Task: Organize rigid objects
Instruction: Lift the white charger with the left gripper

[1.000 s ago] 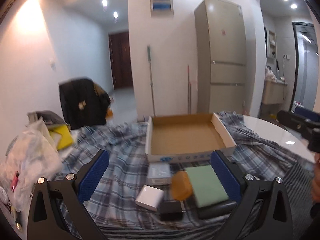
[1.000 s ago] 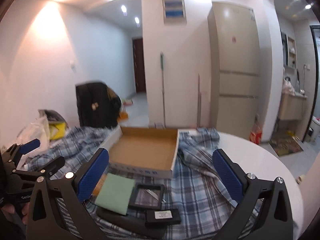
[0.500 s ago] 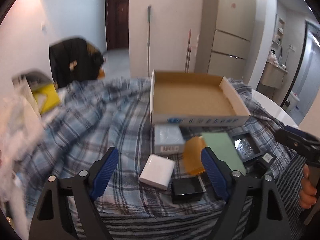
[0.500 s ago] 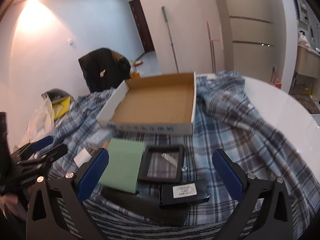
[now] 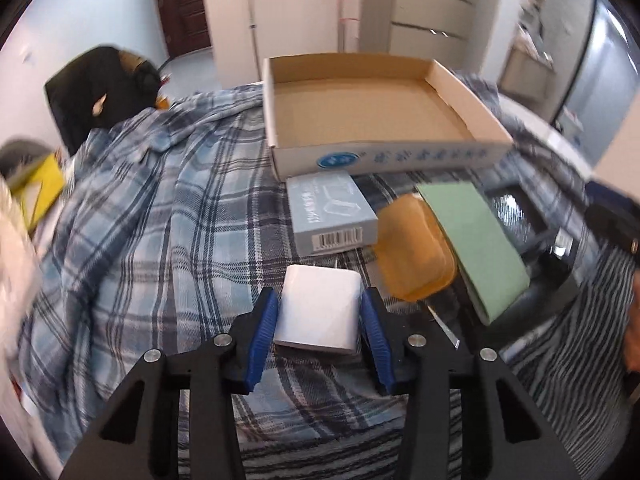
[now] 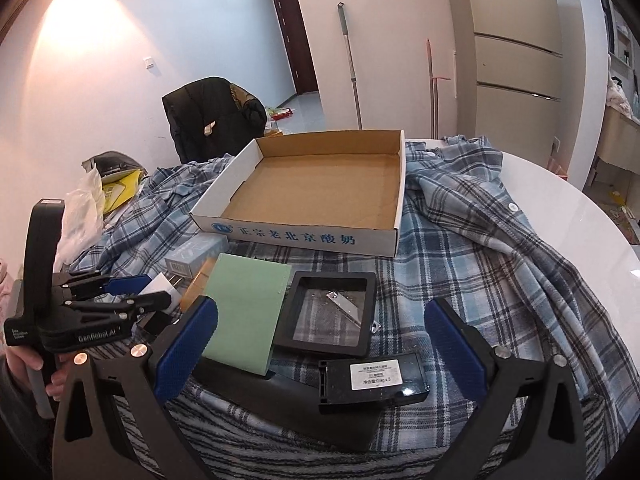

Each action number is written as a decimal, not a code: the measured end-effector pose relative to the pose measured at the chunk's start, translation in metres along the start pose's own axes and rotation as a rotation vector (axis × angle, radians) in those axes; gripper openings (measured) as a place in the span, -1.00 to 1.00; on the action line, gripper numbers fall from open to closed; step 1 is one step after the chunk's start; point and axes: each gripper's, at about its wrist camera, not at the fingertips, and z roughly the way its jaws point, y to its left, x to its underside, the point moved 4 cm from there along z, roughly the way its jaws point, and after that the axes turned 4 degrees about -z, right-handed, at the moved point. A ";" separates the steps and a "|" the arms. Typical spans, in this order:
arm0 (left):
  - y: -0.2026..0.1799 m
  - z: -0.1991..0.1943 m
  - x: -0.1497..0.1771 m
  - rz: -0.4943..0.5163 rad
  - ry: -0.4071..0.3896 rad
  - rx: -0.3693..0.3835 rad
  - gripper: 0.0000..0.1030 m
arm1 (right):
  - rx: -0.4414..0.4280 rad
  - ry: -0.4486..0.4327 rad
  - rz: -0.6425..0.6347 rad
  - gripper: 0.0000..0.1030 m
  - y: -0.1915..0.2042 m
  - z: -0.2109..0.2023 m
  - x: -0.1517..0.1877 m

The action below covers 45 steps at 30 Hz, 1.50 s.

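Closing on white charger [image 5: 318, 312], left hand-held gripper [image 5: 320, 322]; cardboard box [image 5: 384, 158] beyond.

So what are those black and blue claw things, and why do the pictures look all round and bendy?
They are two grabbing tools, and a person holds one in each hand. Each tool carries a small wide-eyed camera looking out along its jaws, which bends the picture. One picture comes from the left gripper, the other from the right gripper. A table is covered with a checked cloth. On it lie an empty cardboard box, a grey-blue carton, an orange case, a green pad, a black frame and a small black box with a label. The left jaws are closing around a white block, which sits right between the blue pads. The right jaws stand wide open and hold nothing.
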 end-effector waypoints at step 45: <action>-0.029 -0.093 0.005 -0.038 -0.222 0.019 -0.15 | 0.118 0.098 0.001 1.00 -0.035 -0.028 0.004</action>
